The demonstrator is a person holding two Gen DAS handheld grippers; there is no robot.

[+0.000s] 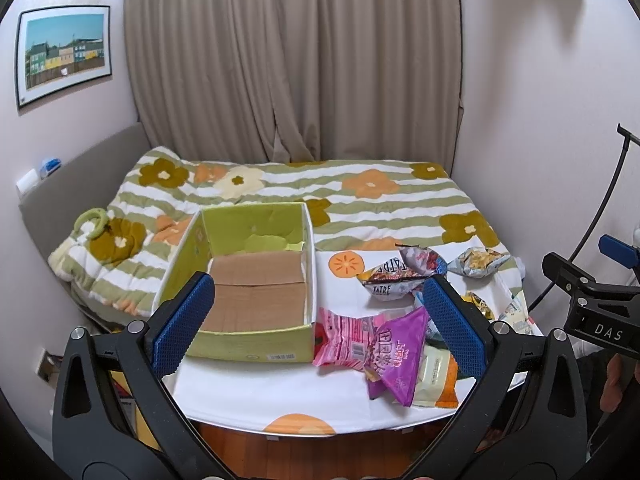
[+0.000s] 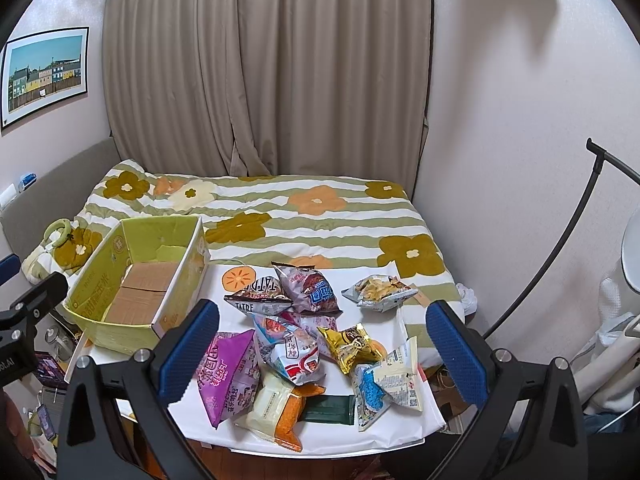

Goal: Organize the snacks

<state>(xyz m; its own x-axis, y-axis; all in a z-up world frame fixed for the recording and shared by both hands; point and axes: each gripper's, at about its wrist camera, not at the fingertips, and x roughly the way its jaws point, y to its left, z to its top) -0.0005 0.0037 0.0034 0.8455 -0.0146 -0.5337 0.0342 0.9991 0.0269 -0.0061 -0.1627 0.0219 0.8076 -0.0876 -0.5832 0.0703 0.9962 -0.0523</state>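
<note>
A green cardboard box point(image 1: 256, 236) point(image 2: 100, 248) with a brown bottom stands open and empty on the left of a white table point(image 1: 248, 392) point(image 2: 432, 416). Several snack bags lie in a heap to its right: a pink bag point(image 1: 346, 344), a purple bag point(image 1: 400, 356) point(image 2: 230, 372), a black "TATRE" bag point(image 1: 390, 280) point(image 2: 260, 292), a gold bag point(image 2: 352, 346), a blue-white bag point(image 2: 390, 384). My left gripper point(image 1: 318, 328) is open and empty, above the table's front. My right gripper point(image 2: 322, 354) is open and empty over the heap.
A bed with a flowered striped quilt point(image 1: 360, 192) point(image 2: 320, 208) lies behind the table. Beige curtains point(image 2: 272, 72) hang at the back. The right gripper's body point(image 1: 592, 304) shows at the right of the left wrist view. A curved black stand point(image 2: 560, 248) rises at the right.
</note>
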